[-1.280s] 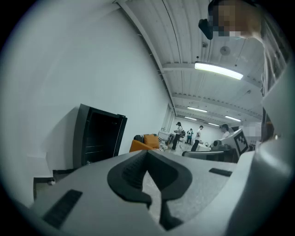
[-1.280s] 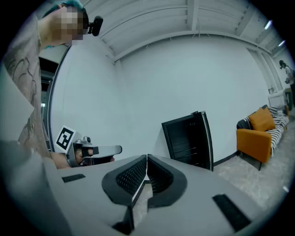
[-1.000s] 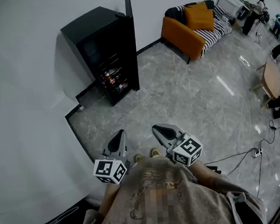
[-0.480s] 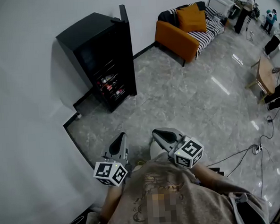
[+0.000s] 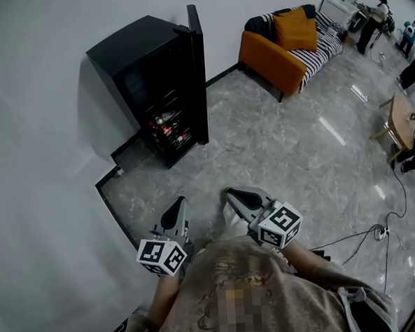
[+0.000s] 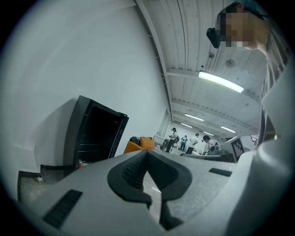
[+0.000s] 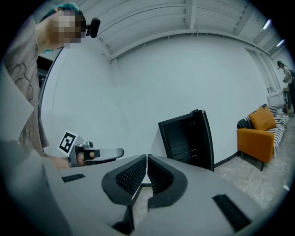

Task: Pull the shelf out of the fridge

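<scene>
Head view looks steeply down; all views share the fridge (image 5: pixel 145 67).

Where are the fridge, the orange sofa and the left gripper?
fridge (image 5: pixel 138 43): head view, its black top.
orange sofa (image 5: pixel 271 58): head view, its orange side panel.
left gripper (image 5: pixel 179 203): head view, its closed tips.

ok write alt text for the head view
A black fridge stands with its door open against a white wall, small items on its lower shelves, across a grey floor. Nearest the camera, the person holds the left claw and right claw shut and empty, pointing toward it. An orange sofa sits beyond.
</scene>
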